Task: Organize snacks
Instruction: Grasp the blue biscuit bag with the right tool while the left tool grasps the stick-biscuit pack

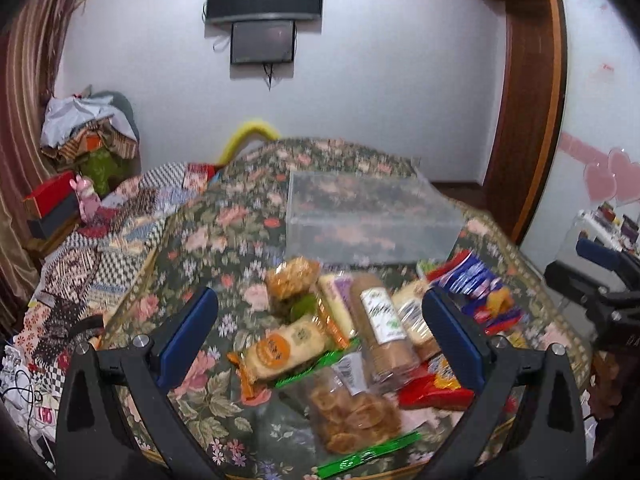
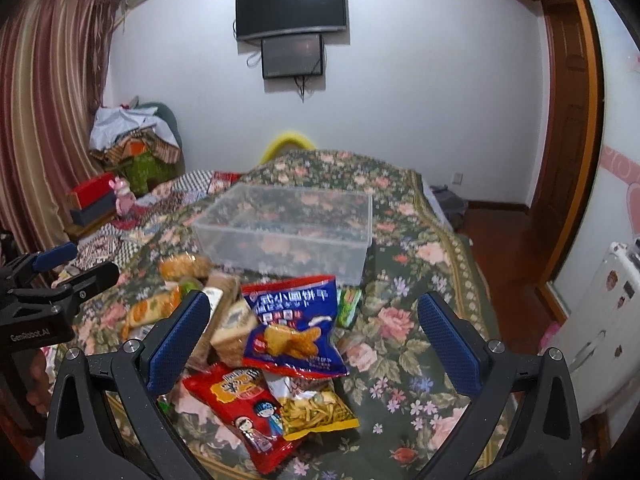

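Observation:
A pile of snack packs lies on the floral tablecloth [image 1: 200,240]. In the left wrist view my left gripper [image 1: 320,332] is open above a cracker pack [image 1: 284,350], a brown biscuit roll [image 1: 382,326] and a bag of round cookies [image 1: 352,412]. In the right wrist view my right gripper [image 2: 312,336] is open above a blue biscuit bag [image 2: 294,332], a red snack bag [image 2: 244,408] and a yellow chip bag [image 2: 316,410]. A clear plastic bin [image 1: 368,216] stands empty behind the pile; it also shows in the right wrist view [image 2: 284,232].
A patterned quilt [image 1: 120,216] and stacked boxes [image 1: 52,204] lie to the left. A white cabinet [image 2: 592,328] stands at the right. The left gripper [image 2: 52,280] shows at the left edge of the right wrist view.

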A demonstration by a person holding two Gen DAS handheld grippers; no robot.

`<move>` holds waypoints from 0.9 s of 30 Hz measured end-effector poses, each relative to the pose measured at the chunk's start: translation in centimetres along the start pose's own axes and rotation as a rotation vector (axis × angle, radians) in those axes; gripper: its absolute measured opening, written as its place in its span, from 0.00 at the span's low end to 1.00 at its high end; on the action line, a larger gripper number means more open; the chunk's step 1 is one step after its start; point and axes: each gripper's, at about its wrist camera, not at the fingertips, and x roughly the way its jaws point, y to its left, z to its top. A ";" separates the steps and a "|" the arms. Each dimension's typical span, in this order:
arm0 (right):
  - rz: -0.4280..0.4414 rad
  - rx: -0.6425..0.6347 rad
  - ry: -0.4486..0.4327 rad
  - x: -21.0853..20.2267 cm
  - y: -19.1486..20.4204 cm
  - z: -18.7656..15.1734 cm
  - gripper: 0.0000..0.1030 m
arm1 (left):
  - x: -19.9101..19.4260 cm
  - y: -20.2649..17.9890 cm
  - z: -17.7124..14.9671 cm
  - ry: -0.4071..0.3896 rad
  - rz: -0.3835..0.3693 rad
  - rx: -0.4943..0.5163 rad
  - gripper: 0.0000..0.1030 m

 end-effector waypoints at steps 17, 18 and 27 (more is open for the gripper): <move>0.096 0.042 0.238 6.8 -0.4 -1.6 1.00 | 8.1 3.5 -3.3 0.242 0.016 -0.081 1.00; 0.101 0.053 0.248 7.2 -0.5 -1.7 1.00 | 8.4 3.8 -3.5 0.248 0.005 -0.099 1.00; 0.128 0.089 0.272 8.2 -0.6 -2.0 0.96 | 10.3 4.7 -3.6 0.270 -0.037 -0.152 1.00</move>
